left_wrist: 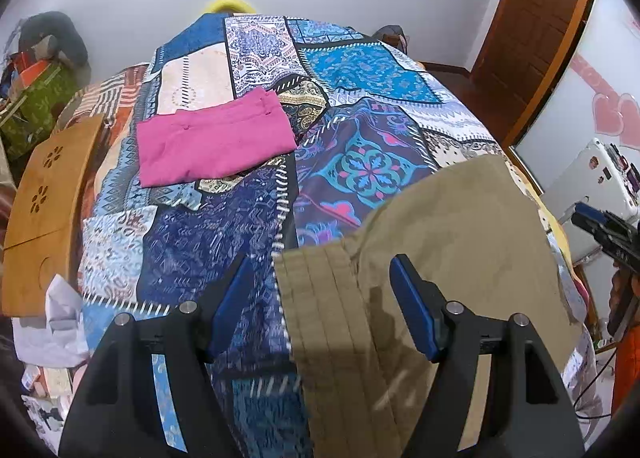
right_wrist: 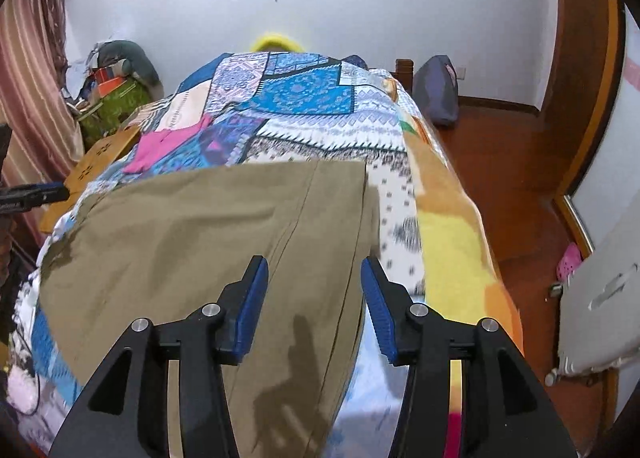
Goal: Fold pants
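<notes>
Khaki pants (right_wrist: 192,225): spread flat on near bedspread (left_wrist: 224,242) for folding (pink cloth (left_wrist: 212,141) far left). 2 grippers, left gripper (left_wrist: 322,298) and right gripper (right_wrist: 314,294): jaws apart, gripping nothing.

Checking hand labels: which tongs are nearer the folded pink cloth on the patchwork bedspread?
Left. The left tongs face the folded pink cloth just beyond them; from the right tongs it lies far off left.

khaki pants (right_wrist: 192,242) | folded, flat | on patchwork bedspread (right_wrist: 304,97)
</notes>
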Demonstrator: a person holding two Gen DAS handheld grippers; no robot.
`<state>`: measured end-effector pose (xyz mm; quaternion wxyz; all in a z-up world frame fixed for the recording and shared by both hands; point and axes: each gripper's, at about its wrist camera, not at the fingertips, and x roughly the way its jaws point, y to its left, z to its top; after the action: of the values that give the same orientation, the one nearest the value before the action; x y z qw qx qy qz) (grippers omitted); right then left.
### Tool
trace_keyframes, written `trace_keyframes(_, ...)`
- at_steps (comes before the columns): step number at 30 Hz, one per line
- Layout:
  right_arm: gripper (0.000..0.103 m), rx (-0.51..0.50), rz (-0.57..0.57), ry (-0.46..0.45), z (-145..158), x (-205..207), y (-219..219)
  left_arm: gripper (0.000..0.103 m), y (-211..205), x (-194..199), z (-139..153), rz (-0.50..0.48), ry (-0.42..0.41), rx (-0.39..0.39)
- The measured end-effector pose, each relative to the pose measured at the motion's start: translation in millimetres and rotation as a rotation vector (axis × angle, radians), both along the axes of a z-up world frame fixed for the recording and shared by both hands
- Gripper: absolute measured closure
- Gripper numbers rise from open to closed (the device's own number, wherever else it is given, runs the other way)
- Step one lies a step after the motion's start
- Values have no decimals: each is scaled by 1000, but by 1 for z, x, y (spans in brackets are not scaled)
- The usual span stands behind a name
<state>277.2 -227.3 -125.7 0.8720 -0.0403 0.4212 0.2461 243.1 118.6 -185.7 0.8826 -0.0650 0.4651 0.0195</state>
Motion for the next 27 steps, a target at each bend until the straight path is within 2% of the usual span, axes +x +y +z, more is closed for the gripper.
trace_keyframes(9, 58, -8, 17, 51, -30, 77, 17, 32, 6, 33, -37, -21, 72, 15)
trace_keyframes(15, 58, -33, 17, 116, -63, 120, 28, 31, 14, 35, -51, 4, 74, -19)
trace_keyframes(17, 65, -63, 21, 126, -75, 126, 33, 31, 19, 37, -55, 29, 73, -29)
trace_keyframes(18, 77, -88, 24, 125, -80, 128, 35, 31, 21, 38, -57, 37, 77, -38)
trace_keyframes(20, 86, -128, 24, 103, -85, 127, 37, 30, 26, 39, -62, 55, 87, -62)
trace_keyframes(23, 91, -117, 17, 103, -87, 129, 32, 29, 30, 40, -66, 78, 94, -75)
trace_keyframes(27, 93, -122, 6, 114, -87, 130, 30, 27, 27, 40, -64, 97, 89, -25)
